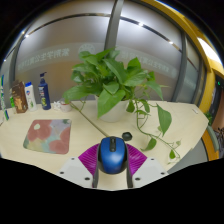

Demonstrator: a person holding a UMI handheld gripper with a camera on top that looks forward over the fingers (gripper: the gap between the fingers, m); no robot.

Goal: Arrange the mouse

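Note:
A blue mouse [112,153] with a black wheel and black sides sits between my fingers, its nose pointing away from me. Both purple pads [90,155] press against its sides, so my gripper [112,160] is shut on the mouse. It is held just above the near edge of the beige table [60,108]. A pink-and-grey mouse mat [48,134] lies on the table to the left, beyond my left finger.
A large leafy potted plant [112,78] stands at the middle of the table, with vines trailing right toward the edge. A small dark object [127,136] lies just ahead of the mouse. Bottles and cartons [32,94] stand at the far left.

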